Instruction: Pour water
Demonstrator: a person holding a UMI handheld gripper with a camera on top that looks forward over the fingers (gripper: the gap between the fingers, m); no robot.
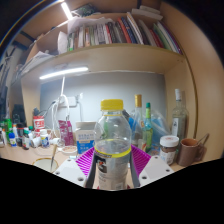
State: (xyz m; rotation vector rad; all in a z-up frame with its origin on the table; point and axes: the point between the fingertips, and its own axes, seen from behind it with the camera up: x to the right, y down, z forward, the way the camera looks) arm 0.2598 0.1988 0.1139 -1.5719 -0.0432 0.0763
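You have the clear plastic water bottle (112, 150), white-capped with a yellow-green label, pinched upright between the purple pads (86, 159) of your gripper (112, 166): thin-walled, squashy, slippery, likely bottom-heavy, so hold mid-body; glass cup (86, 139) just beyond.

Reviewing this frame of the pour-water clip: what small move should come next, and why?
Probably lift the bottle straight up off the desk. The gripper appears shut on it, both pink pads at its sides, and it stands upright, its cap at the top. I cannot tell which vessel ahead is meant to take the water, so only the lift seems safe.
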